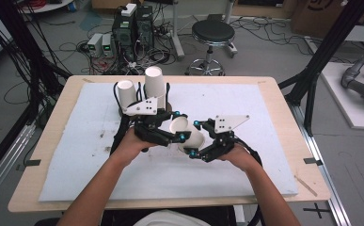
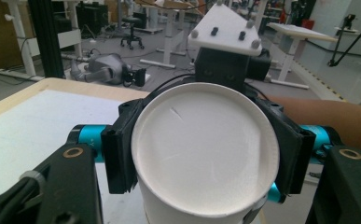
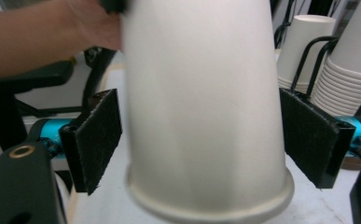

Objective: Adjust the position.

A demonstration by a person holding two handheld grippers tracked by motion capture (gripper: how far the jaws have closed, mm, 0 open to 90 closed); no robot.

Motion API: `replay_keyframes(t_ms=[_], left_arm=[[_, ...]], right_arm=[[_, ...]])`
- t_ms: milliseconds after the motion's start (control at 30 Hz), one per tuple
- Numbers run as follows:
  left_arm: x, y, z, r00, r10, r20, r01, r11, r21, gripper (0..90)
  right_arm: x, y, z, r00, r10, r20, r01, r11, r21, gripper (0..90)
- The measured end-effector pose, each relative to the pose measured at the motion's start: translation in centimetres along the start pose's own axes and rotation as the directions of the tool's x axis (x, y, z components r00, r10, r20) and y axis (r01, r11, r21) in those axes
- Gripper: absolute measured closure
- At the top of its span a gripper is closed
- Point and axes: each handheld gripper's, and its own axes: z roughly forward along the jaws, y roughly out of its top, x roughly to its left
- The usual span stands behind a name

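A white paper cup (image 1: 189, 134) lies tilted in the air above the middle of the table, between both grippers. Its closed base points at my left gripper (image 1: 179, 126), whose pads press on the wall just behind the base (image 2: 206, 149); that gripper (image 2: 204, 154) is shut on it. My right gripper (image 1: 194, 138) faces it from the other side. In the right gripper view the cup's rim end (image 3: 201, 107) sits between the two pads of that gripper (image 3: 201, 140), with a thin gap at the left pad (image 3: 96, 140), so it stands open.
Two stacks of upside-down paper cups (image 1: 125, 92) (image 1: 154, 82) stand in a black wire rack at the back left of the white mat (image 1: 245, 165); the same stacks (image 3: 350, 70) show close by. Beyond the table are a stool (image 1: 212, 33) and computers (image 1: 132, 28).
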Motion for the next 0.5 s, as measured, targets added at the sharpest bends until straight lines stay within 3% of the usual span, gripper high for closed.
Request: replay_keyframes(t_ms=[100,200,300,367,500], left_arm=[[-0.07,-0.04,0.02,1.0,0.001,-0.001,-0.001,0.9999,0.01,36.2],[-0.12,-0.16,0.13,1.0,0.0,-0.004,0.0,0.9998,0.022,36.0],[-0.42,-0.14,0.33,0.9979,0.05,-0.041,-0.049,0.9978,0.044,33.7],[-0.49,-0.07,0.39,0.997,0.053,-0.057,-0.049,0.997,0.06,26.8],[-0.42,-0.22,0.63,0.9964,0.055,-0.065,-0.048,0.9945,0.093,26.6]], right_arm=[[-0.06,-0.14,-0.17,0.9995,-0.016,-0.027,0.016,1.0,0.001,29.6],[-0.13,-0.14,-0.33,0.9988,-0.04,-0.028,0.041,0.999,0.012,32.8],[-0.23,-0.21,-0.4,0.9983,-0.052,-0.028,0.052,0.998,0.028,34.4],[-0.31,-0.28,-0.48,0.9983,-0.053,-0.023,0.054,0.998,0.04,35.4],[-0.54,-0.5,-0.55,0.9987,-0.037,-0.034,0.04,0.997,0.068,35.8]])
